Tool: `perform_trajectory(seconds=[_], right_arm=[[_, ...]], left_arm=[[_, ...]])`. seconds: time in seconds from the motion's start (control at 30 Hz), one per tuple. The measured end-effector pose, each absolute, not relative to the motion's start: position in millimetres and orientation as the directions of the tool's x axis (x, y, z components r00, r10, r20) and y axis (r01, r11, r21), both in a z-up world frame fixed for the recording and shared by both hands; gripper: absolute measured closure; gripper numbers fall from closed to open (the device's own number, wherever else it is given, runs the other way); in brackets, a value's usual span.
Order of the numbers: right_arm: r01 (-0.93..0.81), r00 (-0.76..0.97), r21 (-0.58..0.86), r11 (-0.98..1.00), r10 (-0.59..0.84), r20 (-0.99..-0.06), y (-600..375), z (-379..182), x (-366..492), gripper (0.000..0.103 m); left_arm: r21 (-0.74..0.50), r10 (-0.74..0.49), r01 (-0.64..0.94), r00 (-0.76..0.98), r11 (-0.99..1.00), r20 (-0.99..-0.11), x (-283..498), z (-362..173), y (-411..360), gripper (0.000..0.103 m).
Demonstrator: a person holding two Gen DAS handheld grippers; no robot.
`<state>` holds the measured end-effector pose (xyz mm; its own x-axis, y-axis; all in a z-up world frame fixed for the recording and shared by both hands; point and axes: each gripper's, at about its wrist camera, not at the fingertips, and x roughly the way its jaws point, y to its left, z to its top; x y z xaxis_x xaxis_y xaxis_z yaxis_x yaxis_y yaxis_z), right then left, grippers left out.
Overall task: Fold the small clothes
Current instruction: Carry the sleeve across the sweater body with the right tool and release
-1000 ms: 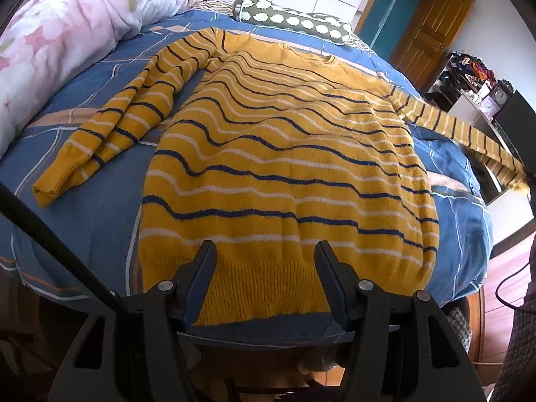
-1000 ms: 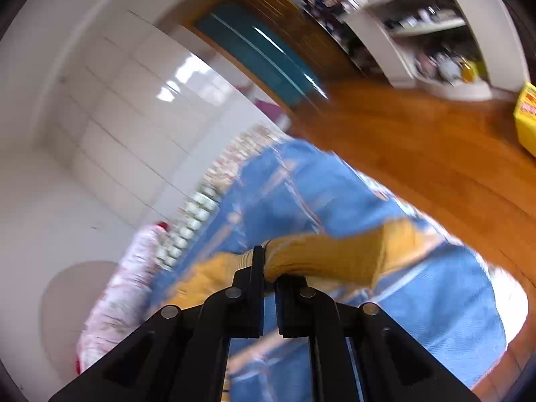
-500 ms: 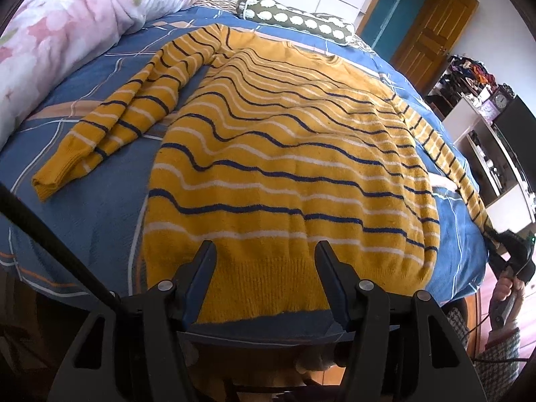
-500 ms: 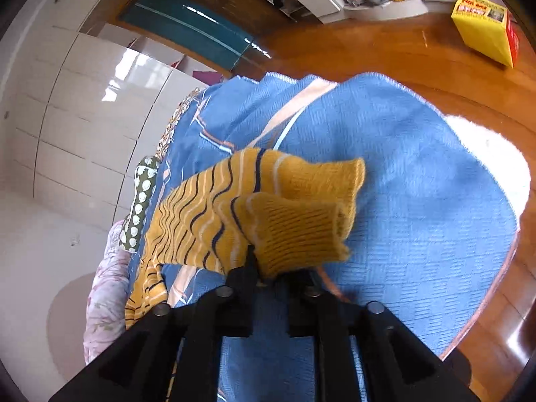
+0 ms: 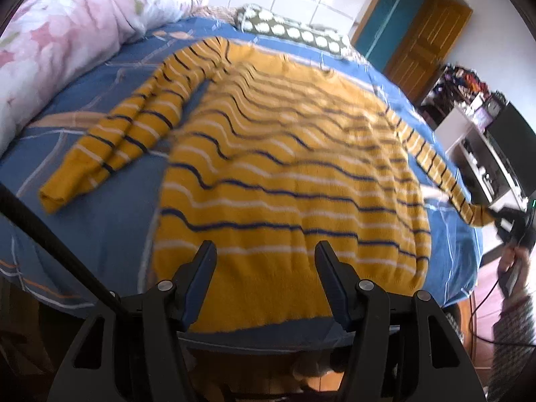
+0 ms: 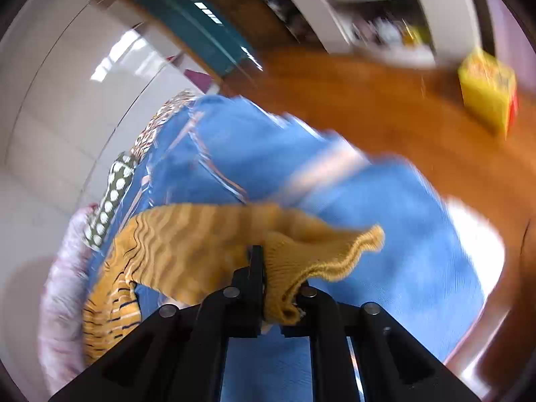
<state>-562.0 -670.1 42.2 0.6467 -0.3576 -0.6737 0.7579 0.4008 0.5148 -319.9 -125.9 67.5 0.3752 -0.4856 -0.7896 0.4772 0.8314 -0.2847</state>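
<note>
A yellow sweater (image 5: pixel 284 154) with navy and white stripes lies flat on the blue bed cover (image 5: pixel 100 221). Its left sleeve (image 5: pixel 127 134) is spread out to the left. My left gripper (image 5: pixel 264 264) is open and empty, just above the sweater's bottom hem. My right gripper (image 6: pixel 278 288) is shut on the cuff of the right sleeve (image 6: pixel 301 254) and holds it up over the bed's right side. In the left wrist view the right gripper (image 5: pixel 502 219) shows at the far right, with the right sleeve (image 5: pixel 435 164) stretched toward it.
A pink floral duvet (image 5: pixel 67 33) lies along the bed's left side and a green dotted pillow (image 5: pixel 288 30) at the head. Shelves (image 5: pixel 482 154) stand right of the bed. A yellow box (image 6: pixel 485 90) sits on the wooden floor (image 6: pixel 385 100).
My right gripper has lifted and swung the right sleeve's cuff, which stays in its grip. My left gripper has drifted slightly, still open above the hem.
</note>
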Motion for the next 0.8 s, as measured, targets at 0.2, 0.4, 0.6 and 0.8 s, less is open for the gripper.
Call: perform_trajectory(seconds=[0.2, 0.4, 0.6, 0.8], right_arm=[[0.623, 0.714, 0.371, 0.688, -0.307, -0.630, -602.6, 134.0, -417.7, 0.096], [0.375, 0.747, 0.308, 0.874, -0.088, -0.659, -476.5, 140.0, -233.2, 0.096], [0.238, 0.624, 0.203, 0.950, 0.011, -0.782, -356.8, 66.2, -83.3, 0.097], [0.199, 0.512, 0.200, 0.959, 0.072, -0.856, -303.2, 5.3, -14.2, 0.092]], left_arm=[[-0.315, -0.516, 0.458, 0.424, 0.831, -0.744, -310.5, 77.7, -91.5, 0.043], [-0.327, -0.514, 0.421, 0.488, 0.846, -0.705, -303.3, 91.9, -35.3, 0.040], [-0.353, -0.477, 0.322, 0.547, 0.879, -0.688, -290.1, 91.0, 29.7, 0.039], [-0.372, -0.441, 0.240, 0.569, 0.896, -0.694, -284.7, 78.4, 65.7, 0.039]])
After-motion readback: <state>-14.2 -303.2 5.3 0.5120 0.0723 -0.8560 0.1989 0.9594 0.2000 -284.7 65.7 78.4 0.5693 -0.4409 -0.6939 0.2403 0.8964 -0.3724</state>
